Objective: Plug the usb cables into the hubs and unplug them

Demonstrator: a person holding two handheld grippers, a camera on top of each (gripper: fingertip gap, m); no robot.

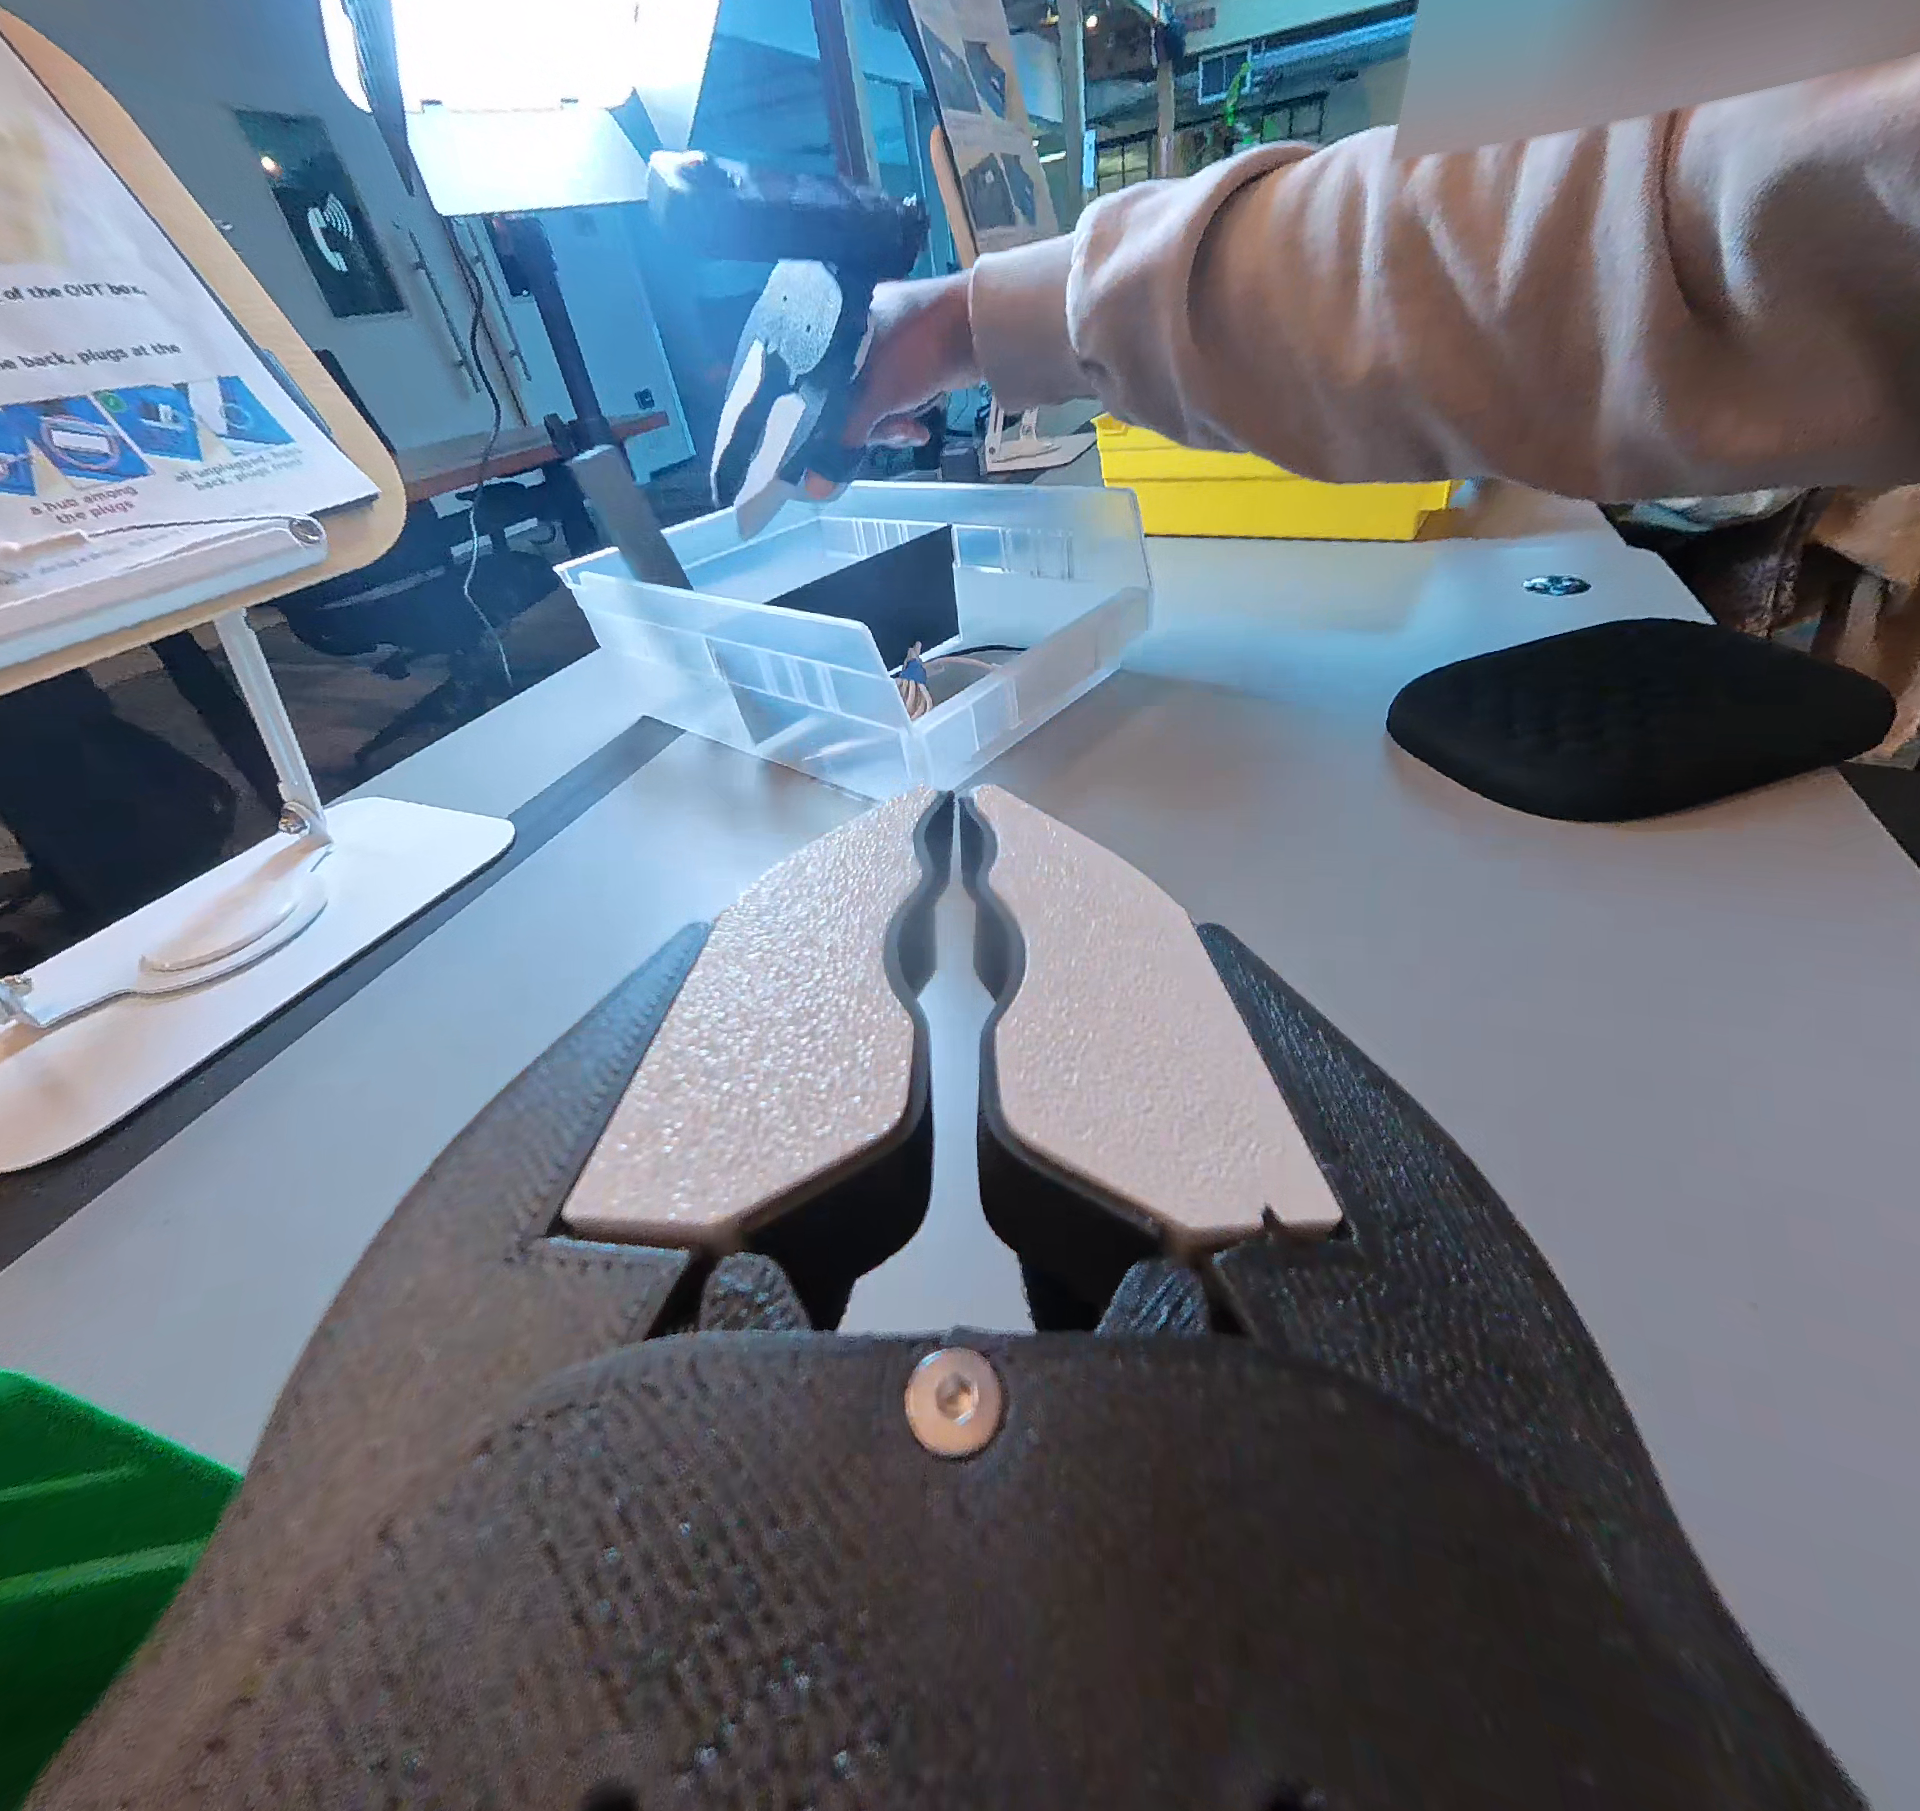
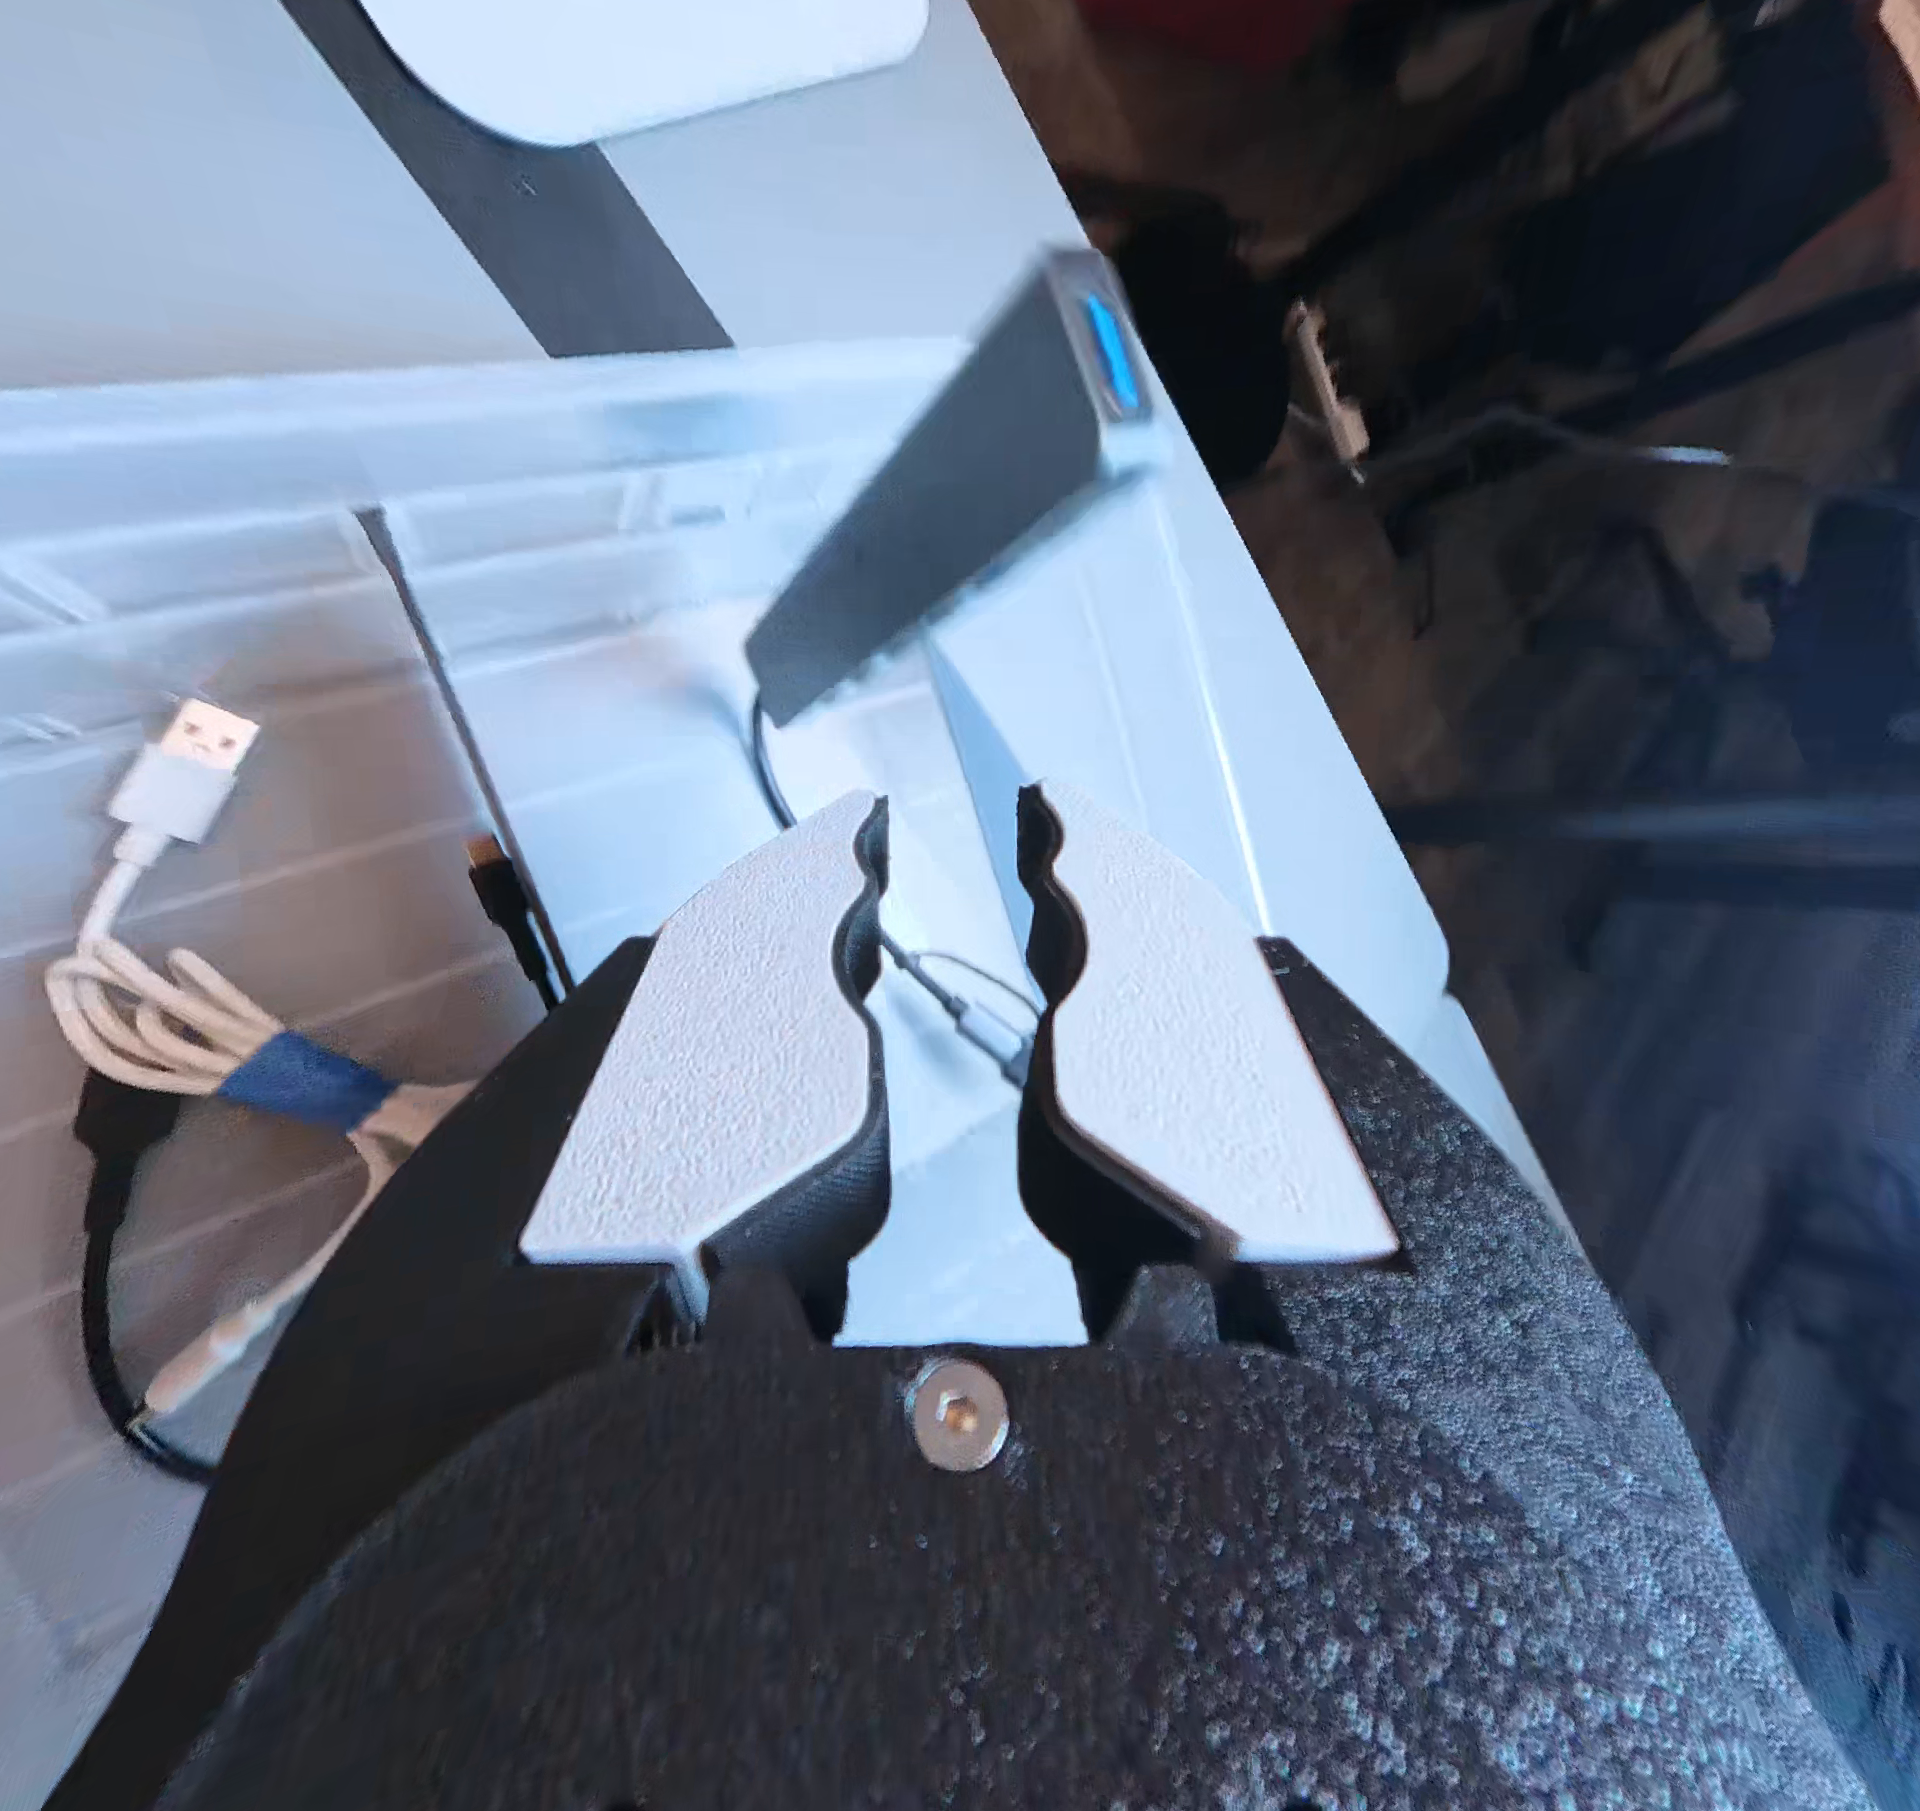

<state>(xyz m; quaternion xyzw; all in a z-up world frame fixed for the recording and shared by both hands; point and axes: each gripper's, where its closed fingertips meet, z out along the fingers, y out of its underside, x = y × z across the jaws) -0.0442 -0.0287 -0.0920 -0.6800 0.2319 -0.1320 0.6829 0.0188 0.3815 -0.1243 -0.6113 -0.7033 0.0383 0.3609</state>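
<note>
Cables and a hub are seen inside the clear plastic bin [image 1: 883,618], which is taken here as the landmark. The bin is split by a dark divider [image 2: 457,722]. On one side of the divider, a coiled white usb cable [image 2: 156,930] bound with a blue strap [image 2: 301,1086] is laid on the bin floor, its plug pointed toward the bin wall. On the other side, the grey hub [image 2: 956,504] is propped tilted against the bin wall, its blue port [image 2: 1112,359] raised above the rim.

The right gripper [image 2: 951,816] is held over the hub's side of the bin, its fingers parted and nothing clasped between them; in the left wrist view it is seen above the bin's far rim, gripped by a hand [image 1: 914,359].

The left gripper [image 1: 954,805] is kept just before the bin's near corner, above the table [image 1: 1351,1034], its fingers drawn together with nothing between them.
</note>
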